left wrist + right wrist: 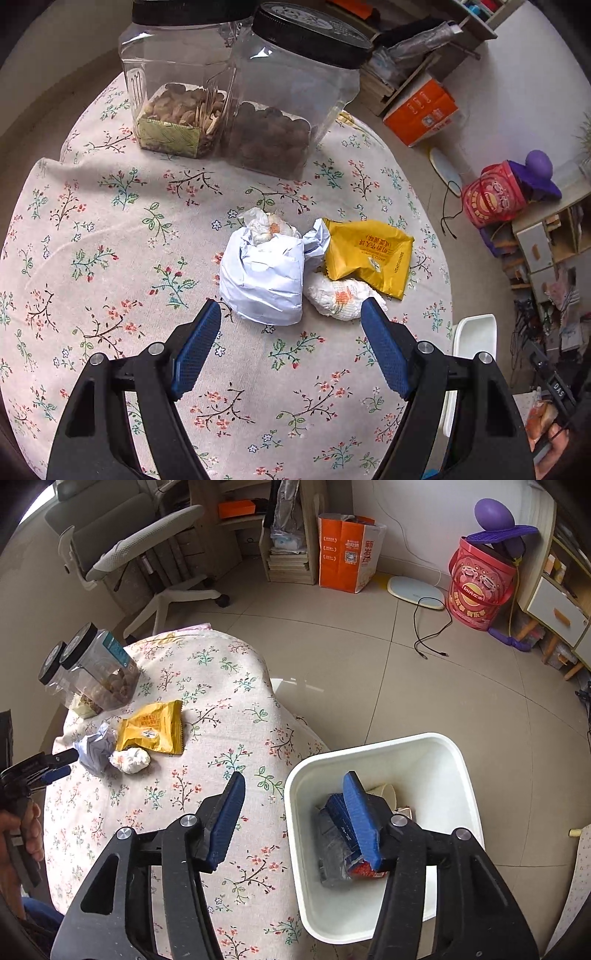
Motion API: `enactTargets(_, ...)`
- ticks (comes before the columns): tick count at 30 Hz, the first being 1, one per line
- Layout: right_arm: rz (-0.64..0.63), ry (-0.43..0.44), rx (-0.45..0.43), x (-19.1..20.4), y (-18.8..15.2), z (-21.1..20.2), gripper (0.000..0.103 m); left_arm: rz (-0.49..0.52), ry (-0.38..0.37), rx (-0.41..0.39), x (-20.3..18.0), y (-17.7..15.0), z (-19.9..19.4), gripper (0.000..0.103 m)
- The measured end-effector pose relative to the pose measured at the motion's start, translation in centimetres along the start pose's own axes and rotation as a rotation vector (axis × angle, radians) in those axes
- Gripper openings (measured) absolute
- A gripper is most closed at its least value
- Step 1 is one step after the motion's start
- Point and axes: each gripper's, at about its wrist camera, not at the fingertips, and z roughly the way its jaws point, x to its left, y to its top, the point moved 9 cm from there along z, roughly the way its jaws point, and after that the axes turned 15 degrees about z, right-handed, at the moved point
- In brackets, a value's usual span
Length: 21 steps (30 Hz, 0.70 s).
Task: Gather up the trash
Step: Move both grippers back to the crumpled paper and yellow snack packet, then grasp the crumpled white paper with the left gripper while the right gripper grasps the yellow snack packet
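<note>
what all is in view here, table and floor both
crumpled paper wad: one, pale blue, table centre
tissue ball: one, white with orange print, right of the paper wad
snack wrapper: one, yellow, beside both
jars: two, clear with black lids, far table edge
tablecloth: one, floral
bin: one, white, on floor by the table, trash inside
paper bag: one, orange, by the wall
bucket: one, red, by the wall
office chair: one, pale, far side
left claw: open, just short of the paper wad
right claw: open, empty, at the bin's rim
</note>
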Motion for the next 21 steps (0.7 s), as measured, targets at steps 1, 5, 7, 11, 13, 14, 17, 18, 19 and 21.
enactTargets(1, -0.007, 0.003, 0.012, 0.7, -0.1, 0.5, 0.057, 0.028, 0.019, -0.001, -0.1, 0.3, 0.2, 0.076)
enactTargets(5, -0.003, 0.058, 0.07, 3.6, -0.4, 2.6, 0.062, 0.09, 0.118, 0.04, 0.6, 0.3, 2.0, 0.07)
enactTargets(7, -0.002, 0.087, 0.093, 5.2, -0.6, 3.7, 0.062, 0.079, 0.107, 0.051, 1.0, 0.3, 2.6, 0.04)
enactTargets(11, 0.006, 0.13, 0.132, 7.8, -1.1, 6.0, 0.062, 0.04, 0.073, 0.021, 2.1, 0.4, 1.2, 0.027)
enactTargets(13, 0.012, 0.155, 0.15, 9.1, -1.3, 7.1, 0.062, 0.009, 0.059, 0.014, 2.8, 0.1, 0.2, 0.021)
enactTargets(14, 0.019, 0.168, 0.159, 9.8, -1.4, 7.7, 0.062, -0.009, 0.037, 0.004, 3.1, 0.0, -0.4, 0.019)
enactTargets(17, 0.034, 0.211, 0.187, 11.7, -1.8, 9.5, 0.062, -0.035, 0.022, -0.018, 4.0, -0.3, -1.9, 0.018)
enactTargets(18, 0.039, 0.217, 0.195, 12.2, -1.9, 10.1, 0.062, -0.04, 0.02, -0.023, 4.4, -0.4, -2.3, 0.017)
enactTargets(19, 0.048, 0.225, 0.204, 12.6, -2.0, 10.8, 0.061, -0.049, 0.013, -0.03, 4.7, -0.5, -2.7, 0.017)
enactTargets(21, 0.073, 0.25, 0.222, 13.4, -2.1, 11.9, 0.061, -0.06, 0.004, -0.045, 5.2, -0.6, -3.6, 0.017)
